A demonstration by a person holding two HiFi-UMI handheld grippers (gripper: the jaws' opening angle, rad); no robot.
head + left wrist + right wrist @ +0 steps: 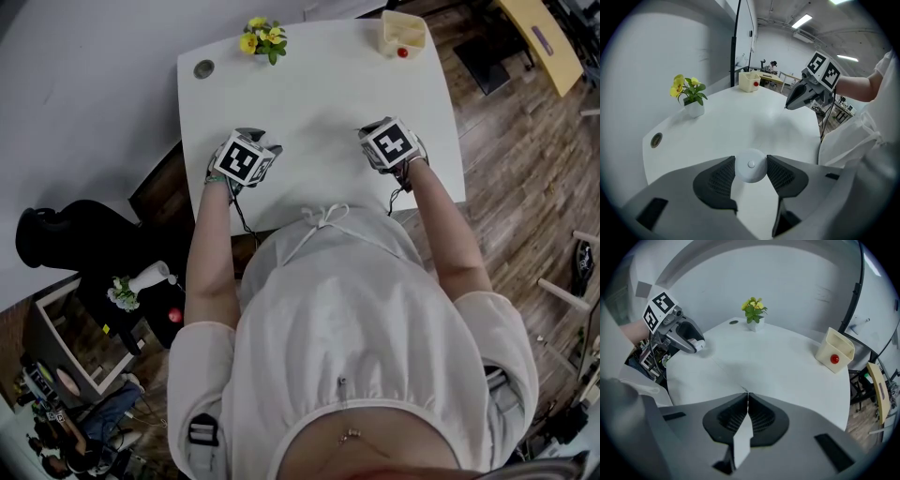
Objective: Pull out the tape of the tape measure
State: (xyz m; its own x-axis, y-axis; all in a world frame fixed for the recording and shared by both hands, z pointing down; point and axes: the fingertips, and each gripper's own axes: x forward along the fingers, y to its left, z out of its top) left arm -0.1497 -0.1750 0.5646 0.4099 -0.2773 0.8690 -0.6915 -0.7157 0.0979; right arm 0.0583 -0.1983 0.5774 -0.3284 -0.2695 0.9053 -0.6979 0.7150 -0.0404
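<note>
A small round white tape measure [751,165] sits between the pads of my left gripper [751,174], which is shut on its sides just above the white table [319,94]. My right gripper [747,397] is shut on the white tape end [742,441]. A thin line of tape [723,367] runs over the tabletop from it towards the left gripper [696,344]. In the head view the left gripper [246,157] and the right gripper [389,145] hang side by side near the table's front edge, fingertips hidden under their marker cubes.
A pot of yellow flowers [263,39] and a round grommet hole [203,68] are at the table's back left. A cream bin with a red ball [403,33] stands at the back right. A black chair [66,239] is left of the person.
</note>
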